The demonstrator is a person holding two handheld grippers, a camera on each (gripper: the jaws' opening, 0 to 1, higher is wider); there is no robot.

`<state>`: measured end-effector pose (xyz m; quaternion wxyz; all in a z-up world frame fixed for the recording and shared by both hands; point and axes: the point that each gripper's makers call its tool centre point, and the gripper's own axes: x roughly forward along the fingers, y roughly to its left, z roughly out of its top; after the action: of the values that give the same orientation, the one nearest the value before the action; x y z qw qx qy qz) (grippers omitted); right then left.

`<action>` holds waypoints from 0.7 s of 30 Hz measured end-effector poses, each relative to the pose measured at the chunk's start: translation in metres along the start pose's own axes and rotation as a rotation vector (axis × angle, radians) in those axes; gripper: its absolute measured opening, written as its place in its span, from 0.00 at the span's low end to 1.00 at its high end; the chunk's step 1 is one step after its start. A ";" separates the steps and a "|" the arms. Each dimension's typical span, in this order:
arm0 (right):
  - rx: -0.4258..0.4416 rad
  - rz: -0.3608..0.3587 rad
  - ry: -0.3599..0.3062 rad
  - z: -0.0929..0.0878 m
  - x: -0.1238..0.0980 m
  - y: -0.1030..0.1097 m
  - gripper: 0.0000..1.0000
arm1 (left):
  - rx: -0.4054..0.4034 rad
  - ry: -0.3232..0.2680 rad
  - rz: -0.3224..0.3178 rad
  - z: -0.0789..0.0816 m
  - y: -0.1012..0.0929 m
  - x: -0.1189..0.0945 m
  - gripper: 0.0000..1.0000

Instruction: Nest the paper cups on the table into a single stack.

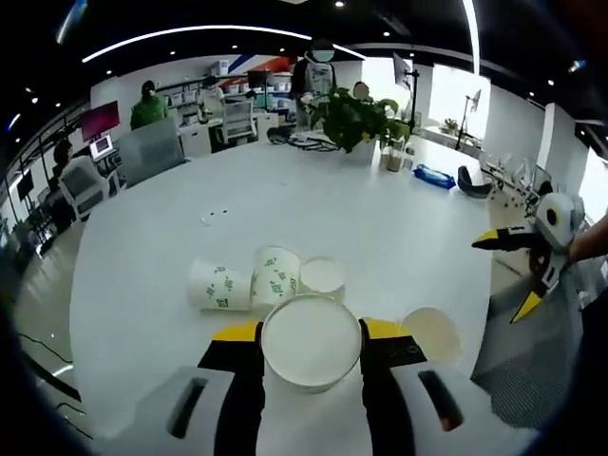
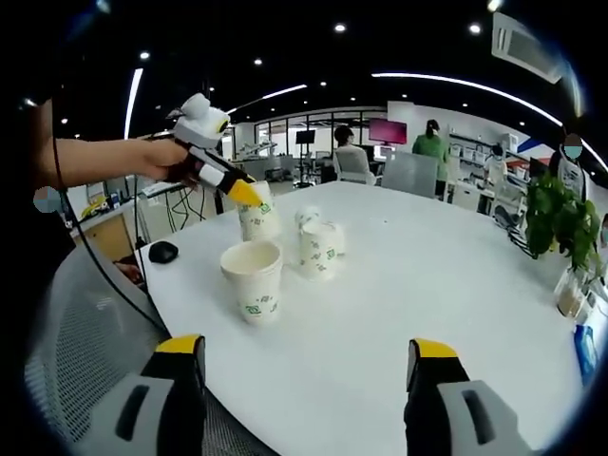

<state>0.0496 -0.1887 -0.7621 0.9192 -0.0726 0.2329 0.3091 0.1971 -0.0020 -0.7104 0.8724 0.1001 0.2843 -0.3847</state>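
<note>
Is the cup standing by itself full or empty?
Empty. In the right gripper view the lone upright paper cup stands open-mouthed, and only pale bare inside shows at its rim.

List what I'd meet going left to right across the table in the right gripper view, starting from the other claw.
Left claw shut on a paper cup → upright paper cup nearer the camera → cluster of cups → potted plant at the far right.

I see a white round tabletop (image 2: 427,285) carrying an upright paper cup (image 2: 253,278), more cups (image 1: 271,278) lying on their sides, and potted plants (image 1: 356,119) at its far edge.
</note>
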 end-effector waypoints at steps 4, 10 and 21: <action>-0.052 -0.028 0.007 0.008 -0.004 -0.004 0.87 | -0.002 -0.020 -0.015 0.008 -0.016 -0.018 0.38; -0.027 -0.024 -0.044 0.035 -0.003 0.001 0.85 | -0.010 -0.026 -0.046 0.008 -0.032 -0.031 0.37; 0.005 0.037 -0.097 0.064 0.011 0.032 0.81 | -0.042 -0.087 -0.094 0.024 -0.059 -0.047 0.37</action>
<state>0.0630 -0.1398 -0.7104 0.9237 -0.0507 0.1902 0.3288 0.1392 -0.0234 -0.6611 0.8669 0.0514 0.2583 -0.4233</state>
